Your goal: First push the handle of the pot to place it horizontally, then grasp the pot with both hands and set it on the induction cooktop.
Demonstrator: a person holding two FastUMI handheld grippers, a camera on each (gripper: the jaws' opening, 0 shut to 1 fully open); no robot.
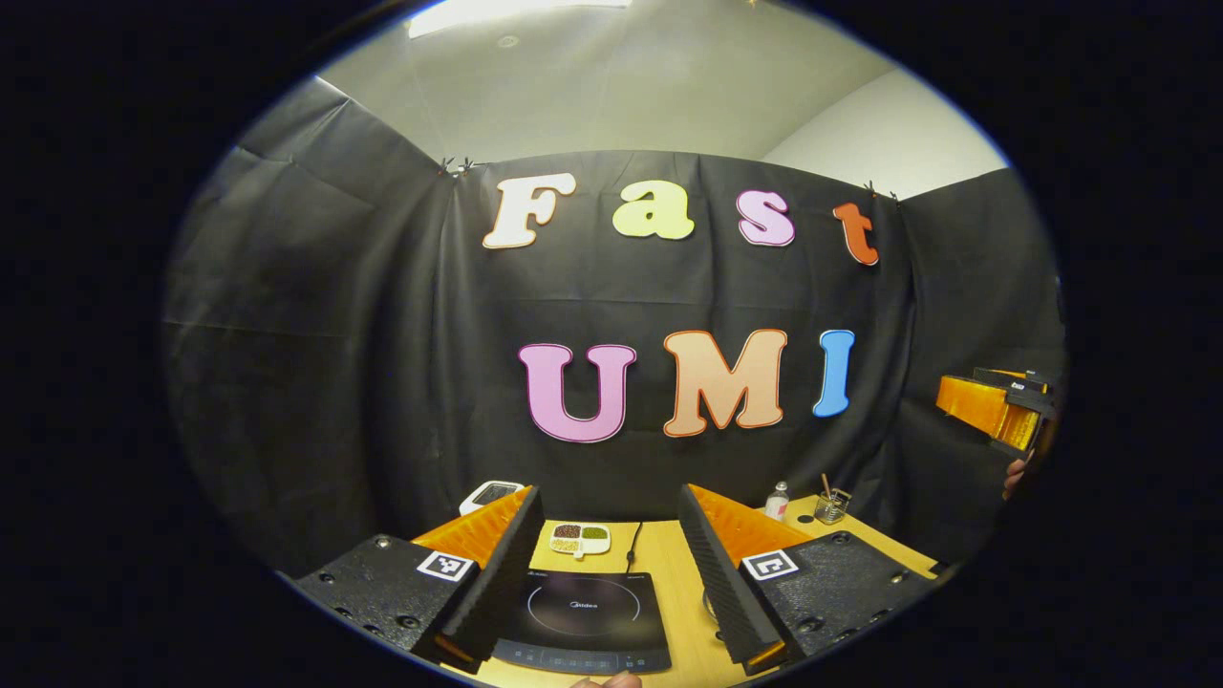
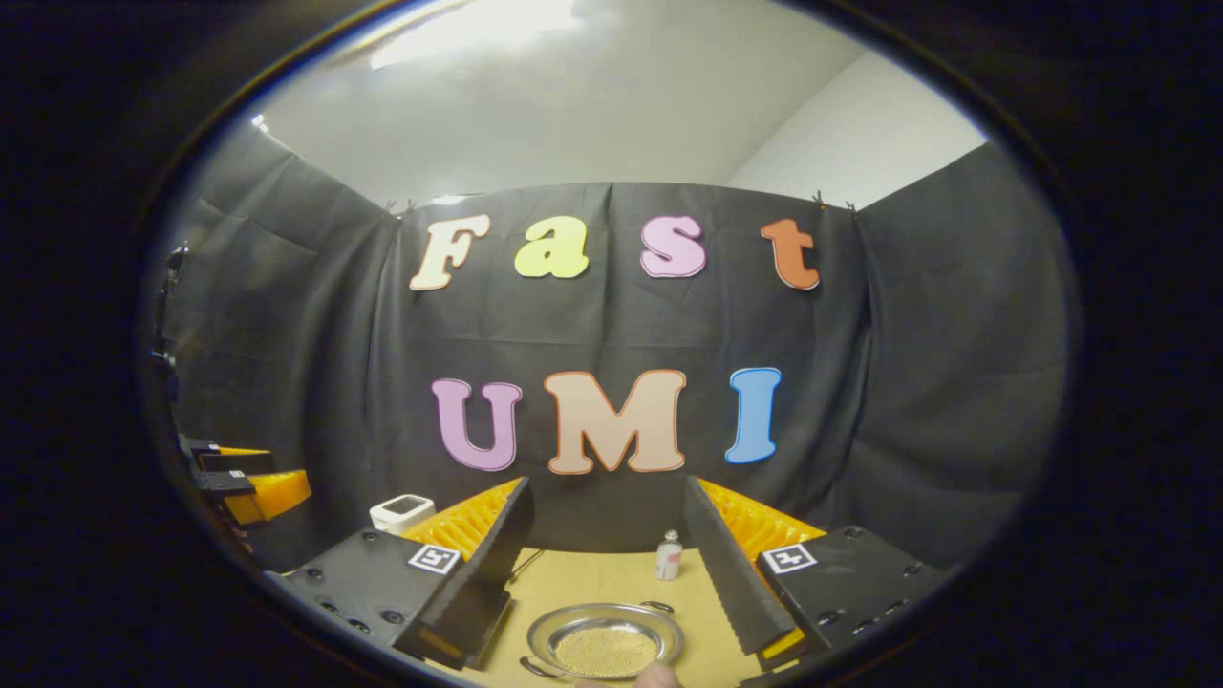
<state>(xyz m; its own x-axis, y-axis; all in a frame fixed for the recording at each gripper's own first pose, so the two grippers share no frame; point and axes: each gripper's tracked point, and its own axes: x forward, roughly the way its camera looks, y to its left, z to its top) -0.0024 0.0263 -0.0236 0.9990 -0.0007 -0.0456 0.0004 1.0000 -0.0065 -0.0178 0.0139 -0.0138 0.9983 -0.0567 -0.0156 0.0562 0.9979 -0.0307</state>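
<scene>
Hovering wide open, each hand-held gripper (image 1: 611, 573) (image 2: 607, 573) holds and touches nothing.

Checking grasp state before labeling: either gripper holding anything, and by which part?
Nothing held. The left gripper is open above the induction cooktop; the right gripper is open above the pot, touching neither rim nor handles.

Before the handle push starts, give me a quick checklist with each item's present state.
1. Left gripper open: ok.
2. Right gripper open: ok.
3. Induction cooktop top free for the pot: ok.
4. Pot resting on the table, between the right gripper's fingers in its view: ok.
5. Pot handle horizontal: cannot tell.
6. Small bottle stands apart behind the pot: ok.
</scene>
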